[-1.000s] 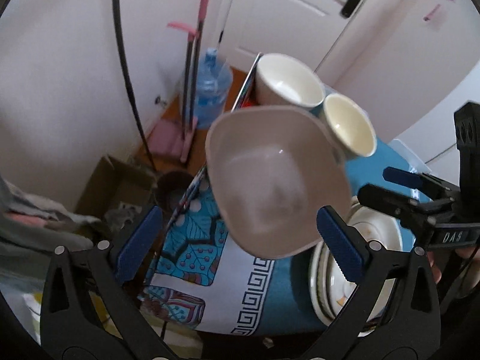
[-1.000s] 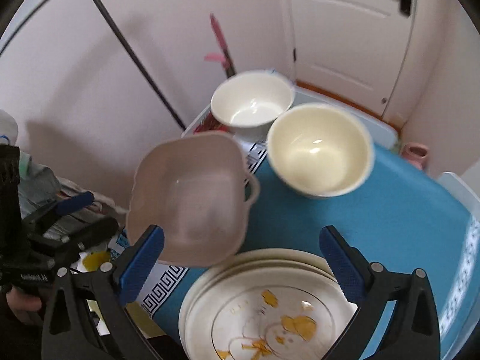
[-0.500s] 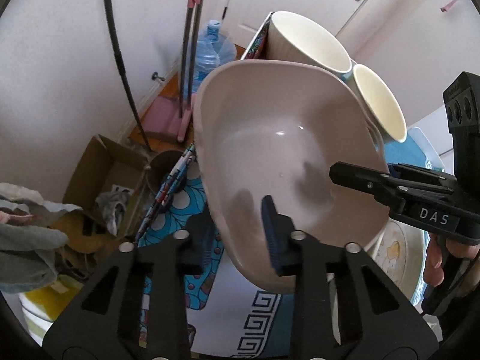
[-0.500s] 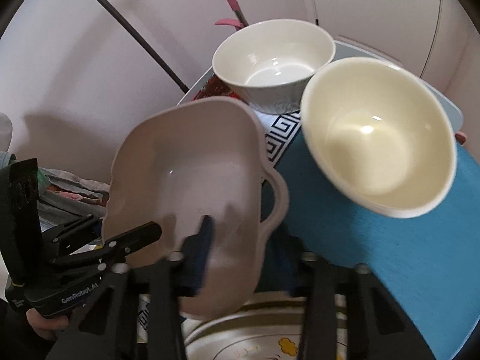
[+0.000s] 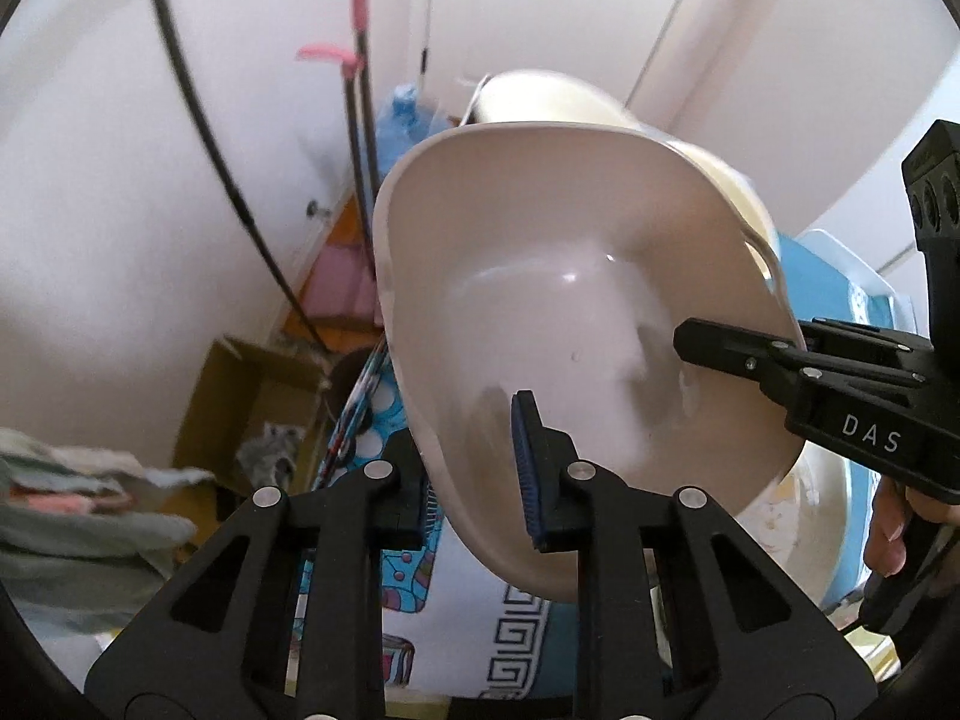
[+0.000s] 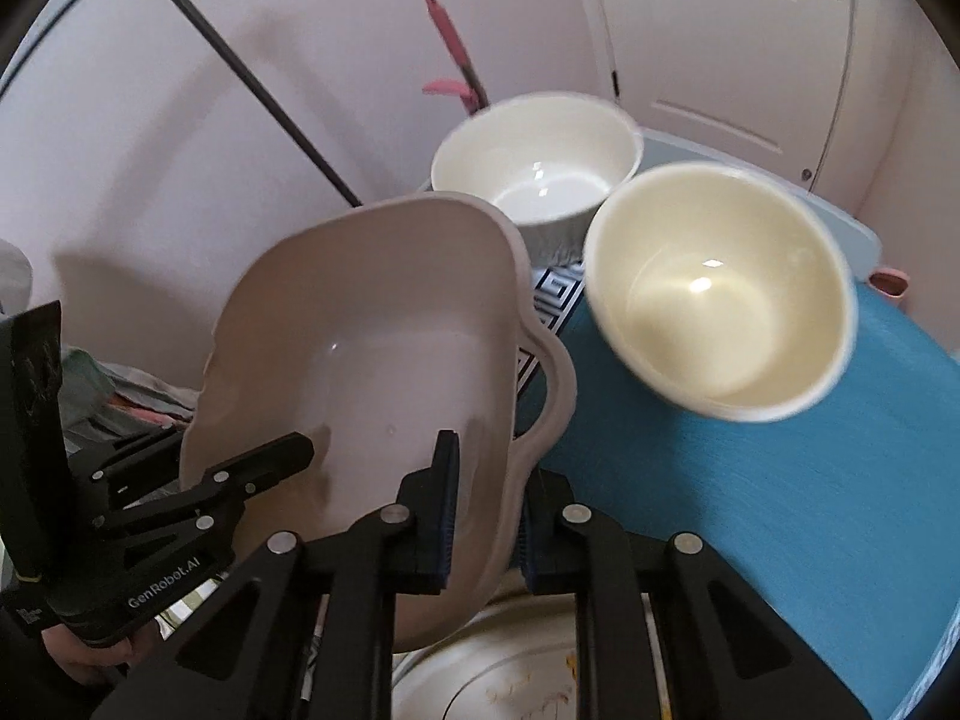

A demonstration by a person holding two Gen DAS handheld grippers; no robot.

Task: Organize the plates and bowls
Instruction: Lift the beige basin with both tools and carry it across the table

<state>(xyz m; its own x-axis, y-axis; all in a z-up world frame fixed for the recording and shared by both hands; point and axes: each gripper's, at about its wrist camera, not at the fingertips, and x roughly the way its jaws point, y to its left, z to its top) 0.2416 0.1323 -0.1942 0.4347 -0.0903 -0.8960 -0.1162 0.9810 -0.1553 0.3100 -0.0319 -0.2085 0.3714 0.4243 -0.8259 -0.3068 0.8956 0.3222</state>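
Pinkish dish (image 6: 360,360) gripped (both sides).

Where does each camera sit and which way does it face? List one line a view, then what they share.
Left wrist: on the left claw, facing down at the handled bowl and a box; right claw and a hand show.
Right wrist: on the right claw, facing down at that bowl and two round bowls; left claw shows.
Shared: the bowl, its rim gripped by both claws, just closed.

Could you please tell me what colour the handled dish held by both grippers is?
Pale pinkish beige; the handled dish shows best in the right wrist view.
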